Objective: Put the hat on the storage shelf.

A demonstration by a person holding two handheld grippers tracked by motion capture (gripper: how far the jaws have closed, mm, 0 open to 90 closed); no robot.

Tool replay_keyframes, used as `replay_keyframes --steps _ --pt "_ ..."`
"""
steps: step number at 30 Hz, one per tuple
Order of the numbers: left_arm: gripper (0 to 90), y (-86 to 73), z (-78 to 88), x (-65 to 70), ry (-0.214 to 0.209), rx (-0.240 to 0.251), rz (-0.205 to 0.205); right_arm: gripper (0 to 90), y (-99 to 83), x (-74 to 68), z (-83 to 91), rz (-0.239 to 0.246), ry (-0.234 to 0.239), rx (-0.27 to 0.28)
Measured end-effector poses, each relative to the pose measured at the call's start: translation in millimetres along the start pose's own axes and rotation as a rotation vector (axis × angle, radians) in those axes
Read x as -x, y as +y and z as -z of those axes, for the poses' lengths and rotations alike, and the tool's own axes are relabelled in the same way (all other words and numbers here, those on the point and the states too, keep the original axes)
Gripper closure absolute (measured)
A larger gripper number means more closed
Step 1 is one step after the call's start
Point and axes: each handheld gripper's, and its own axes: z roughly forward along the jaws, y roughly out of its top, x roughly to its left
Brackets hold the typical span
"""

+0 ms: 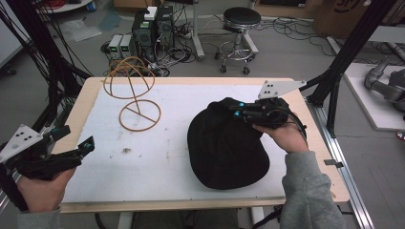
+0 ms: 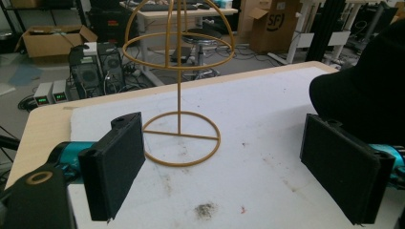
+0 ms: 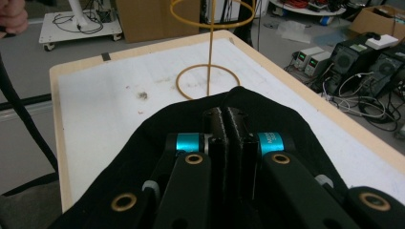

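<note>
A black hat [image 1: 224,148] lies on the white mat [image 1: 157,157], right of the middle. My right gripper [image 1: 235,110] sits at the hat's far edge, shut on a fold of its cloth. In the right gripper view the jaws [image 3: 228,117] press together, with the black hat [image 3: 138,157] spread around them. A yellow wire hat stand [image 1: 136,93] is upright at the back left of the mat. My left gripper [image 1: 75,137] hovers open over the table's left edge. In its own view the wide-apart pads [image 2: 114,167] frame the stand [image 2: 179,95], with the hat [image 2: 367,90] at the right.
The wooden table rim [image 1: 86,95] borders the mat. Behind the table are computer cases [image 1: 153,28], loose cables and a round stool [image 1: 241,21]. A black frame post [image 1: 344,57] rises at the right, beside a white bench with a grey robot arm [image 1: 387,86].
</note>
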Motion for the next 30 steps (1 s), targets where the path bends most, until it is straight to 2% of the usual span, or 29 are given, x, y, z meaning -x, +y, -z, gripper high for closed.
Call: replay_keyframes --steps 7,13,20,30 --pt "15.6 -0.4 0.5 -0.3 -0.001 -0.001 -0.002 88.3 26.6 5.1 0.5 0.027 -0.006 0.012" --pt "15.6 -1.7 5.6 -1.5 0.007 -0.002 0.0 88.3 39.6 8.0 -3.3 0.043 0.01 0.014" --pt "15.6 -5.5 13.6 -2.8 0.027 -0.007 0.003 88.4 55.5 12.9 -0.9 0.041 0.014 0.051" --pt "15.6 -11.0 25.3 -5.6 0.051 -0.015 0.011 88.3 96.2 14.2 -2.3 0.068 0.025 0.078"
